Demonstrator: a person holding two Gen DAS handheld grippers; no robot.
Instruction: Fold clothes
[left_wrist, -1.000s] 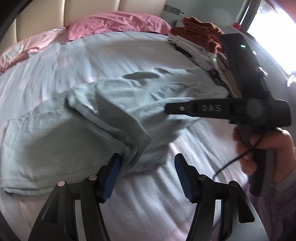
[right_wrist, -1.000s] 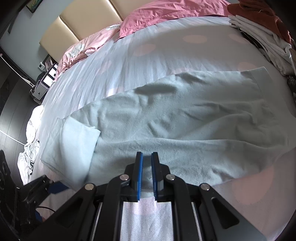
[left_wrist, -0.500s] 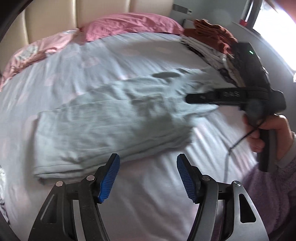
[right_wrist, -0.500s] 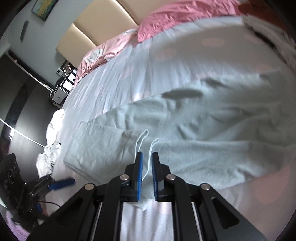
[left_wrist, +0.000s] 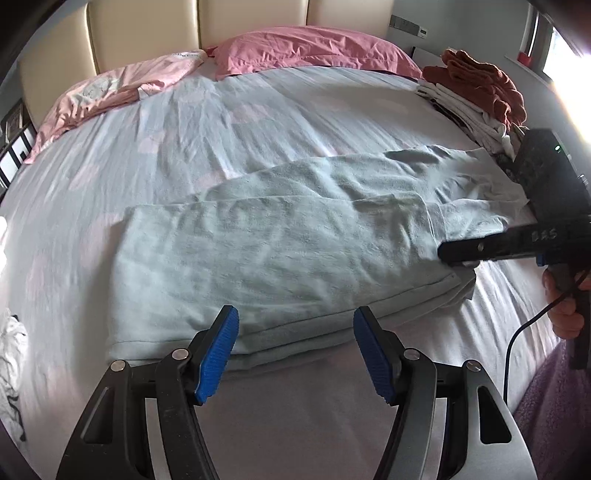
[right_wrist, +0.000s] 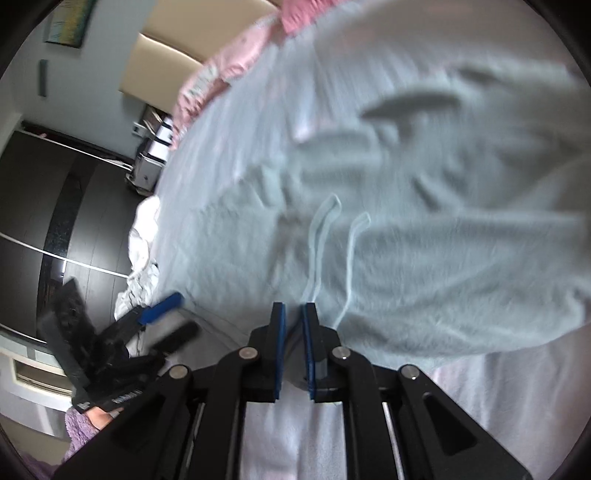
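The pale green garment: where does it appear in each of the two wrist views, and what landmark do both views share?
Left wrist view: the pale green garment lies folded across the middle of the bed, just beyond the open left gripper.
Right wrist view: it fills the centre and right, blurred, with its drawstring above the right gripper.
Shared landmark: the pink pillow by the headboard.

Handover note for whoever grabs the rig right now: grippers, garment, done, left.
Left gripper: open, empty, hovering at the near edge of the pale green garment.
Right gripper: jaws nearly shut at the garment's drawstring end; whether it pinches cloth is unclear.
Garment lies on the bed, folded lengthwise into a long strip.
Stack of folded clothes sits at the bed's far right.
Left: fold the strip crosswise, add to stack.
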